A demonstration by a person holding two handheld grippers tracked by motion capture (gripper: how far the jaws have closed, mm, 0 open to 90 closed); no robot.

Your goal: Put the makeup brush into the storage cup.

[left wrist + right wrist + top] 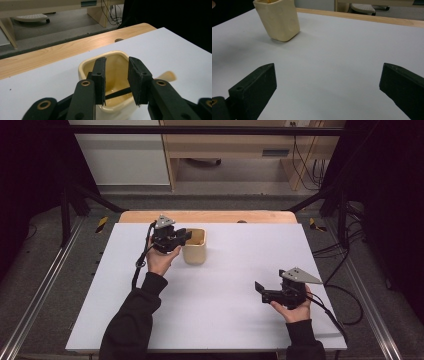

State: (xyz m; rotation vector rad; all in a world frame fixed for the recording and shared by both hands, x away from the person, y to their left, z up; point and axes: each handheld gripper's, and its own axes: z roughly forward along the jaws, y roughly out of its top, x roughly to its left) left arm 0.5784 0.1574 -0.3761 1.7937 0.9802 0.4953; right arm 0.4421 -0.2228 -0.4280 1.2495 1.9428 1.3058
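1. Two tools show in the high view: the left tool point(186, 236) is at the cream cup point(195, 247) on the white bench point(225, 285); the right tool point(260, 289) is well apart.
2. Left tool view: jaws slightly apart above the cup point(110, 65), clamping nothing.
3. Right tool view: jaws wide apart, the cup point(278, 20) far ahead.

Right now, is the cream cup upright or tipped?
Upright: the cup stands on its base on the white table, mouth facing up.

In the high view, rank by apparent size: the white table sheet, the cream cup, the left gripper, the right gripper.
1. White table sheet, by far the largest.
2. Right gripper and left gripper: alike, and the right is nearer the camera, so unranked.
3. Cream cup, smallest.
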